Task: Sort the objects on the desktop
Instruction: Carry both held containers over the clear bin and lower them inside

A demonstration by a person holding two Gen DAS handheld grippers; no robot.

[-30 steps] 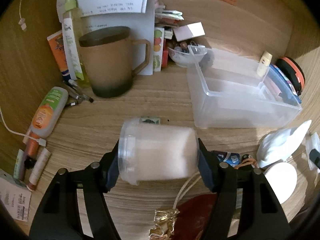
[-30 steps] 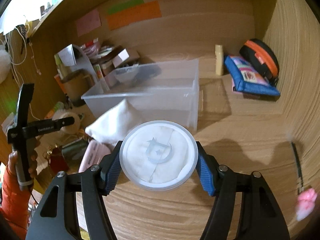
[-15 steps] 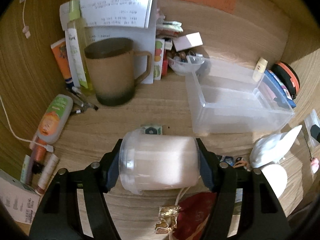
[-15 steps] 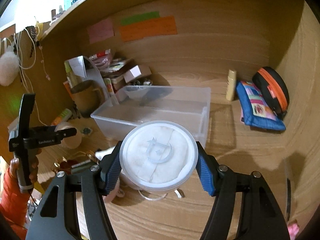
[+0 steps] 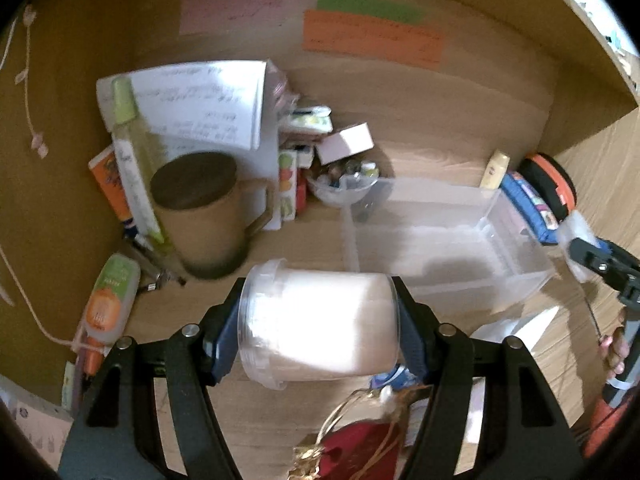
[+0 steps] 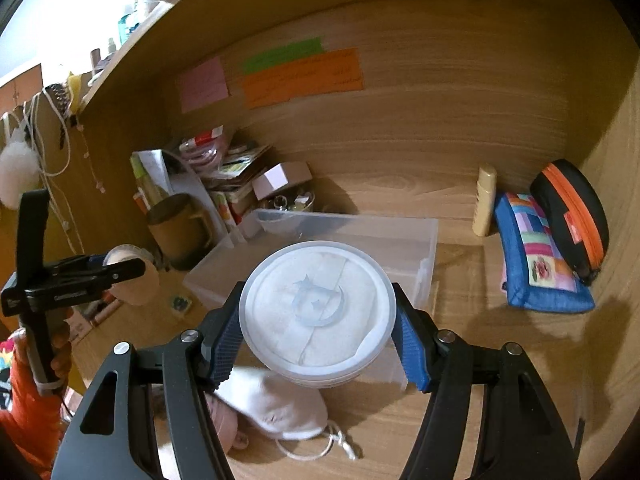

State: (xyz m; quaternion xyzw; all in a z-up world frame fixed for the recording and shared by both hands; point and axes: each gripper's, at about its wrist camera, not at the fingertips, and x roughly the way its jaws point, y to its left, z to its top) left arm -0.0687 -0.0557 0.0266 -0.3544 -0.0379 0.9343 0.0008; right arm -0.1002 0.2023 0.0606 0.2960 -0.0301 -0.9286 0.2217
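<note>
My left gripper [image 5: 319,322] is shut on a clear jar of cotton pads [image 5: 320,320], held sideways above the desk, left of the clear plastic bin [image 5: 448,248]. My right gripper [image 6: 318,316] is shut on a round white tub with a crescent-moon lid [image 6: 316,308], held just in front of the same bin [image 6: 360,232]. The left gripper also shows at the left of the right wrist view [image 6: 120,270]. The right gripper shows at the right edge of the left wrist view [image 5: 580,254]. The bin looks empty inside.
A brown mug [image 5: 200,212], spray bottle [image 5: 132,160], papers and small boxes crowd the back left. A cream tube [image 6: 484,200], blue pouch [image 6: 536,256] and black-orange case [image 6: 572,216] lie right of the bin. A white mask [image 6: 280,404] and red pouch [image 5: 360,452] lie in front.
Both grippers rose and tilted up, each still holding its container. The right one moved nearer the bin; the left one's jar lifted well above the desk.
</note>
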